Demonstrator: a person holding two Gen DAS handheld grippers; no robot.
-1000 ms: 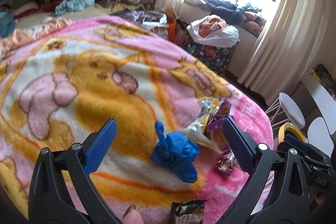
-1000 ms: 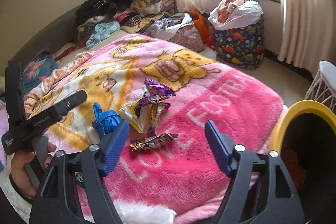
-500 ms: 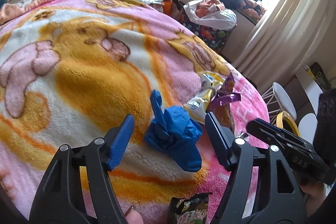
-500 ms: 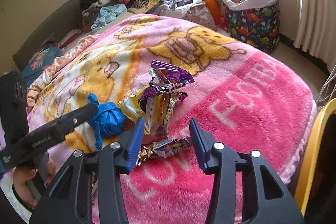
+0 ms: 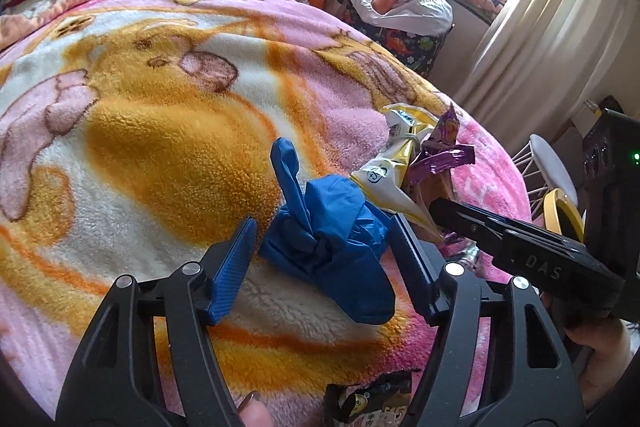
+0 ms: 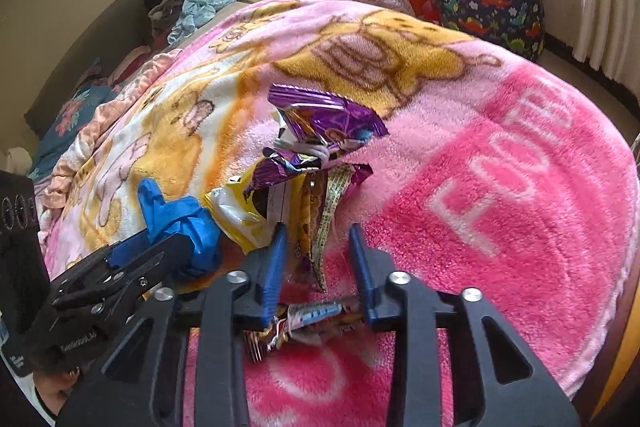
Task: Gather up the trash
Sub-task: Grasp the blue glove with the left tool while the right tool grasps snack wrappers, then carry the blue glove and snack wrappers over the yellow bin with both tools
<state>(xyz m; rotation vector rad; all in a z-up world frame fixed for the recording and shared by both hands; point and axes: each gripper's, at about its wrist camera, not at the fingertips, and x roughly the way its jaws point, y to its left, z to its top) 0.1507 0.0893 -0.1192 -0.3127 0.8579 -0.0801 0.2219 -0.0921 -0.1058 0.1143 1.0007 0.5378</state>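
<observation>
Pink blanket (image 5: 168, 147), left claw (image 5: 324, 259) straddling blue glove (image 5: 332, 239), angled down.

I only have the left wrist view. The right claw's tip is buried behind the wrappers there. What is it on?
Observer: A small wrapper lies crosswise between the pads of the right claw, whose jaws have just been closing on it.
Operator: Is anything else caught in that gap?
Observer: Yes, a yellow-green wrapper strip hangs down between the fingertips, above the small wrapper.
</observation>
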